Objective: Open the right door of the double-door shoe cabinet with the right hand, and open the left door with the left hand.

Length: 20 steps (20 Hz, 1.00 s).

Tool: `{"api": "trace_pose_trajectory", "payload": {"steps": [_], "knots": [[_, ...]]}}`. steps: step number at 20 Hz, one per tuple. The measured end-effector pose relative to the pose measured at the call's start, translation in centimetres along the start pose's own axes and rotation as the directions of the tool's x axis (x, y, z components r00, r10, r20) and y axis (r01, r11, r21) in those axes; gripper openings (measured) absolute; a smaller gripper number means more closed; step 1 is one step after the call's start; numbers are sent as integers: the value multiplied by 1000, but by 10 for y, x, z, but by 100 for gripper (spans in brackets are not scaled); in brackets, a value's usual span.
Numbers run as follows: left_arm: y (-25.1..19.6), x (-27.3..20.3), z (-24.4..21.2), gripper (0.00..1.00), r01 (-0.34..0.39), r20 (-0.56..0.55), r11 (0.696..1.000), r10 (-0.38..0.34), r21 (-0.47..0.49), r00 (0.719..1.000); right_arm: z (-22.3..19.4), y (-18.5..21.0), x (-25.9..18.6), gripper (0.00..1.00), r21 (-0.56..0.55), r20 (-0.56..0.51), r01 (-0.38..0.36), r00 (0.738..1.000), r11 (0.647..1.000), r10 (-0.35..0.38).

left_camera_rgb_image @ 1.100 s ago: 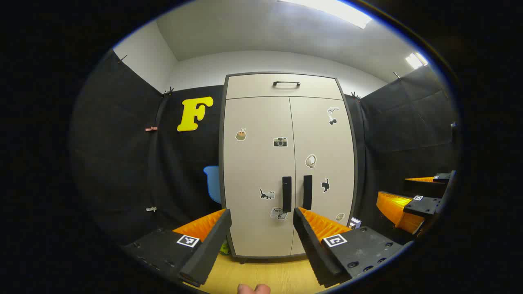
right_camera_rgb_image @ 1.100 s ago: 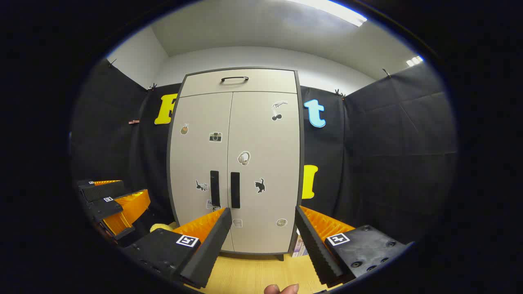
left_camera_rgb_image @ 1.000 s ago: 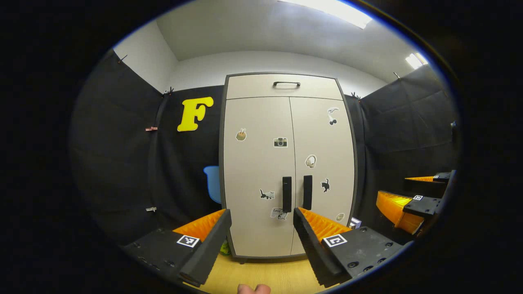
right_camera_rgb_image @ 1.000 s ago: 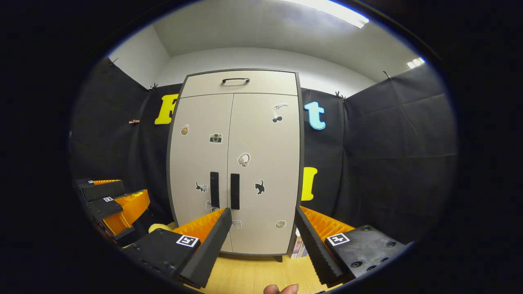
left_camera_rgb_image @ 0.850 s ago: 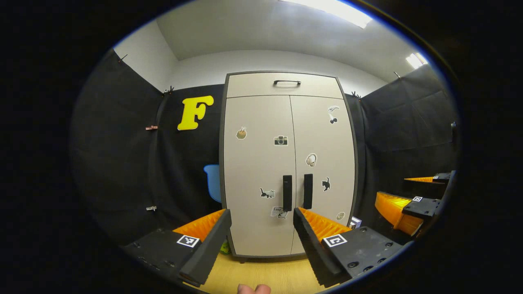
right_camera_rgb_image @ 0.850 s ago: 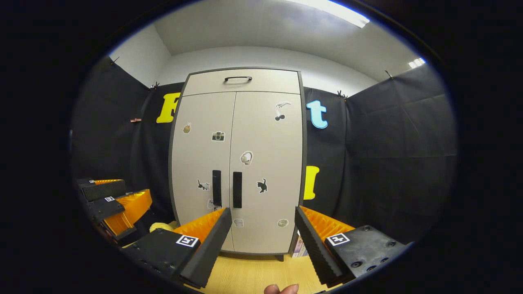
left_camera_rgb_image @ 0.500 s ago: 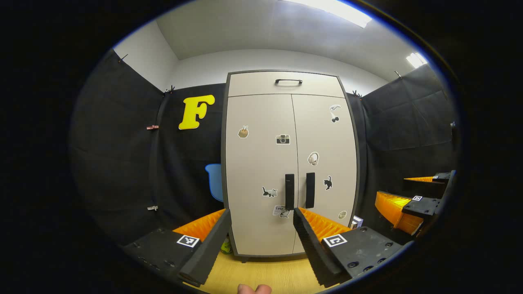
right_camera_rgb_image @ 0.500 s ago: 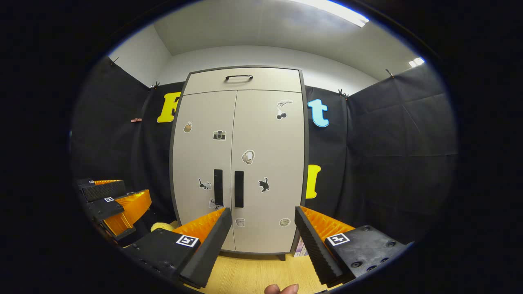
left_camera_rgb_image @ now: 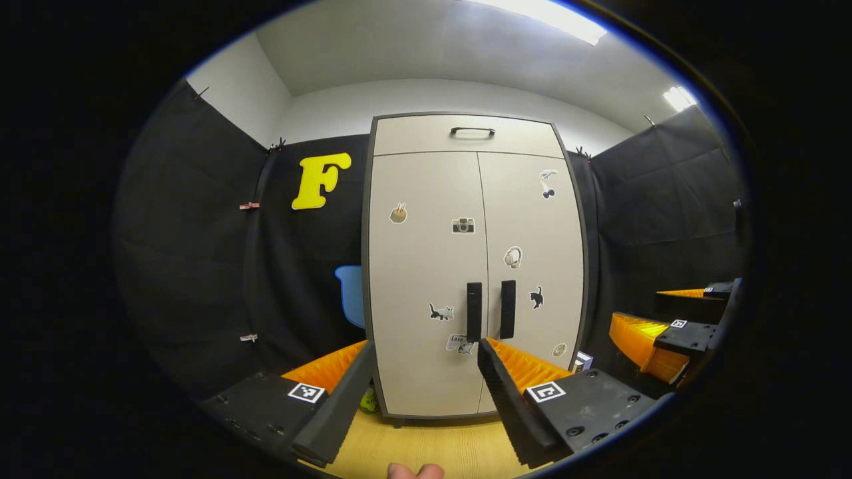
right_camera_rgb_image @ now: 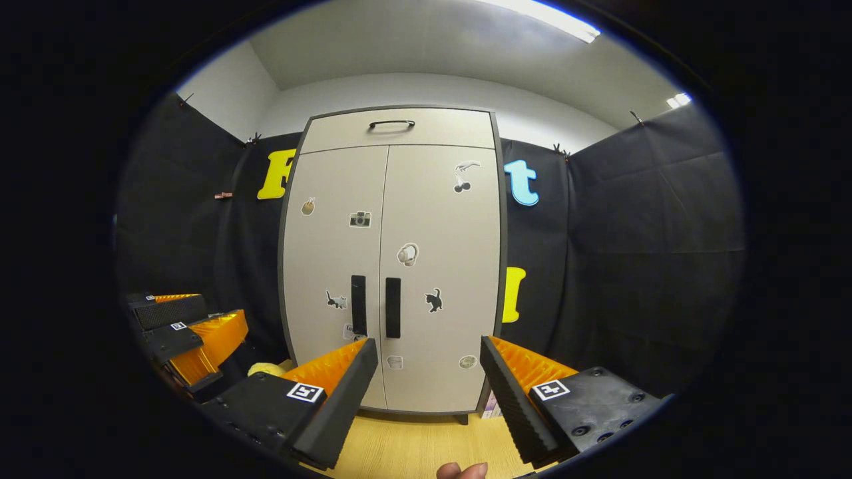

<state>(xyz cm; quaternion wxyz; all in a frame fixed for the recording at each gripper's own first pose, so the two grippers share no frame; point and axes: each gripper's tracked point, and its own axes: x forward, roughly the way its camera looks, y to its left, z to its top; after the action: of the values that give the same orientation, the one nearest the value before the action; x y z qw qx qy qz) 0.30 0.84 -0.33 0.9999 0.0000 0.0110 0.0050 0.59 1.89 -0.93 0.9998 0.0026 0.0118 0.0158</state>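
Both views now show the shoe cabinet (left_camera_rgb_image: 474,266) a little bigger and higher than a second ago, so both hands have come a bit closer to it. It stands on the wooden floor (left_camera_rgb_image: 432,446) against the black wall, and both doors are shut.

On the left, the left tool (left_camera_rgb_image: 426,376) is held wide apart with nothing in it. It points at the left door's black handle (left_camera_rgb_image: 473,311), likely so it can slip around it. On the right, the right tool (right_camera_rgb_image: 429,376) is spread wide and empty too. The right door's handle (right_camera_rgb_image: 393,307) sits just left of its aim.
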Motion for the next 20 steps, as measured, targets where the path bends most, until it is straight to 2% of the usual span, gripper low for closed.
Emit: {"api": "trace_pose_trajectory", "payload": {"steps": [6, 9, 14, 20], "knots": [[2, 2, -4, 94, -2, -4, 1000, 2, 3, 1000, 5, 9, 8, 98, 54, 18, -41, 999, 998, 40], [6, 4, -6, 94, -6, -7, 1000, 6, 3, 1000, 17, 8, 24, 98, 26, 60, -33, 998, 999, 32], [16, 6, -13, 94, -20, -14, 1000, 20, -1, 1000, 26, 24, 74, 97, 8, 92, -46, 995, 999, 45], [35, 5, -22, 94, -54, -25, 999, 54, 6, 998, -4, 42, 153, 98, 22, 30, -51, 998, 998, 51]]}}
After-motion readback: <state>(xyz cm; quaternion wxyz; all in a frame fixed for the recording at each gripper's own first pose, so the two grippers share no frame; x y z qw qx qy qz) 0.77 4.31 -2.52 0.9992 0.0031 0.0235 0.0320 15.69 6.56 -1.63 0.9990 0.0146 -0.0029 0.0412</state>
